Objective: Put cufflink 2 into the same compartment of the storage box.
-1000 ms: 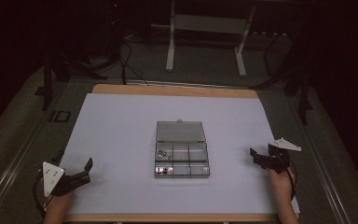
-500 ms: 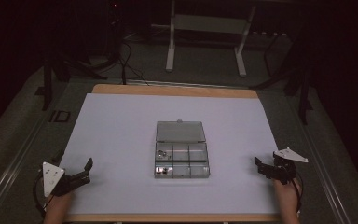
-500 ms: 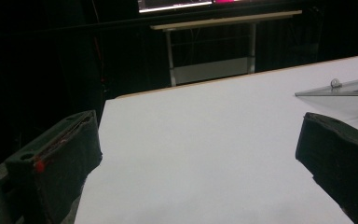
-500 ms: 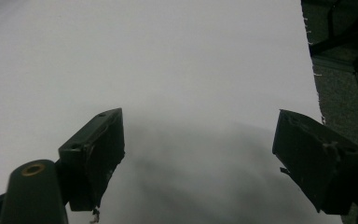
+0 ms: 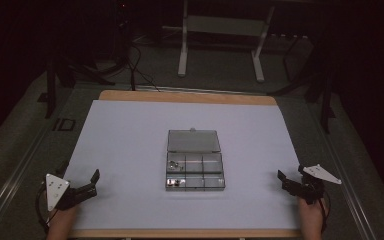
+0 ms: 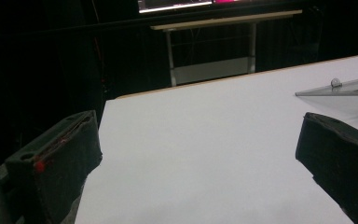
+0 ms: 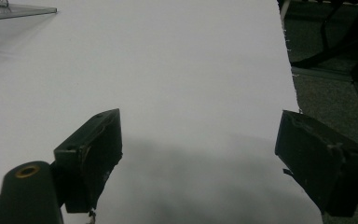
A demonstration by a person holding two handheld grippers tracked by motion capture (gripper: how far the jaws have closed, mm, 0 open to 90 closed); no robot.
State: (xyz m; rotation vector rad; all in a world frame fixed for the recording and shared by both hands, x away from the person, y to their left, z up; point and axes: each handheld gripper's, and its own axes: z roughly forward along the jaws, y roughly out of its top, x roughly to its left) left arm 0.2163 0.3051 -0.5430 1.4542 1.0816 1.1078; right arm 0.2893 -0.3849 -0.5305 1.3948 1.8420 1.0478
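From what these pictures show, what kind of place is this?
Probably a dim lab or recording studio: a white-covered table holds one clear compartment box, a metal-framed desk stands behind on carpet, and a person holds open hand-held grippers.

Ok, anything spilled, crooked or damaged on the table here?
Nothing stands out. The clear compartment box sits square mid-table, lid open, a few small parts inside its left compartments. Left gripper and right gripper are both open, apart from it.
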